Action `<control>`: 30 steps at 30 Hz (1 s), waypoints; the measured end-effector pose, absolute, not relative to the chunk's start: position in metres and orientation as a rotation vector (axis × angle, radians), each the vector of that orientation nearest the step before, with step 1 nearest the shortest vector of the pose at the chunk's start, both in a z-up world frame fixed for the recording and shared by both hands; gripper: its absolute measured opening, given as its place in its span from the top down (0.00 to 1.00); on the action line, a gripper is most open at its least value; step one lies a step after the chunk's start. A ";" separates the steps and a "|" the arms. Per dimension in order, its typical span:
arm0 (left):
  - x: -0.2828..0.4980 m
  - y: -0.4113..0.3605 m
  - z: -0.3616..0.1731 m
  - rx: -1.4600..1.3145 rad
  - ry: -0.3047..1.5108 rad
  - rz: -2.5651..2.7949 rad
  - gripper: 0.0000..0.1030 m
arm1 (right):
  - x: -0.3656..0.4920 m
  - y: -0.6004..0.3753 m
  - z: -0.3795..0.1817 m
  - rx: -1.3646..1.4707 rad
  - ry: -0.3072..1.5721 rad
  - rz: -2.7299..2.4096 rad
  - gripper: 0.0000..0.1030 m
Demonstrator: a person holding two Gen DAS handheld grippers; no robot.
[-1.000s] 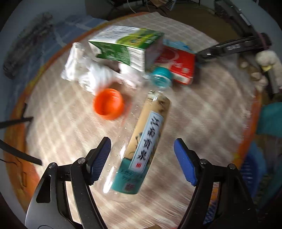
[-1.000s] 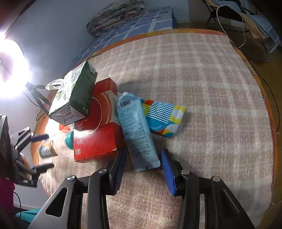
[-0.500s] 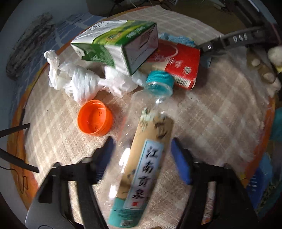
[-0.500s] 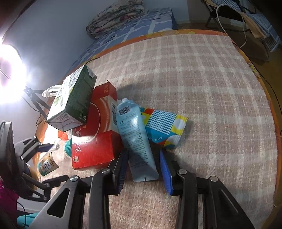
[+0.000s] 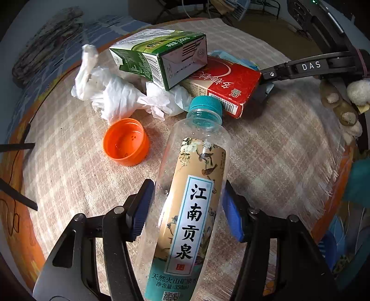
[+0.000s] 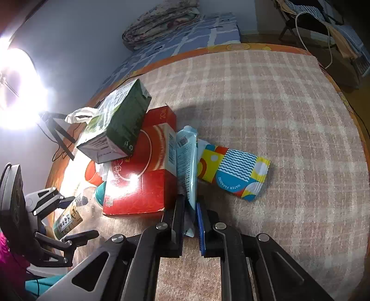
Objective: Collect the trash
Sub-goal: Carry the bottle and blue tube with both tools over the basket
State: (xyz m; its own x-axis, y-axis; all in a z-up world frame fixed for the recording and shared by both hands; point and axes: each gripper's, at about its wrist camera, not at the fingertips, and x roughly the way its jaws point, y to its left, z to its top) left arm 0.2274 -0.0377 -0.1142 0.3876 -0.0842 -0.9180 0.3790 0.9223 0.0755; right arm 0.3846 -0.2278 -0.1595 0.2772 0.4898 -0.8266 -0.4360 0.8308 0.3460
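My right gripper [image 6: 190,215] pinched the blue pouch [image 6: 186,162] beside the red box [image 6: 138,176]. My left gripper [image 5: 187,208] squeezed the water bottle [image 5: 189,203] lying on the table. Next, I needed to lift both.

You have a checked beige cloth [image 6: 266,111] over an orange-rimmed table [image 6: 231,47], a blue patterned mattress [image 6: 203,34] behind with a folded quilt [image 6: 161,16] on it — bright lamp [image 6: 16,90] at left.

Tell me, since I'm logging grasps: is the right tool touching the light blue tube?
Touching. In the right wrist view the right tool has both pads pressed flat against the light blue tube's crimped end, with no gap showing.
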 end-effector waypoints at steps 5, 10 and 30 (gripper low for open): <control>0.212 -0.030 -0.103 0.263 1.124 -0.288 0.43 | 0.368 -0.225 -0.145 -0.024 1.087 0.601 0.98; 0.195 -0.021 -0.084 0.225 1.102 -0.277 0.43 | 0.349 -0.239 -0.129 -0.035 1.067 0.575 0.98; 0.087 -0.033 -0.024 0.118 0.982 -0.257 0.43 | 0.209 -0.277 -0.044 -0.009 0.929 0.665 0.98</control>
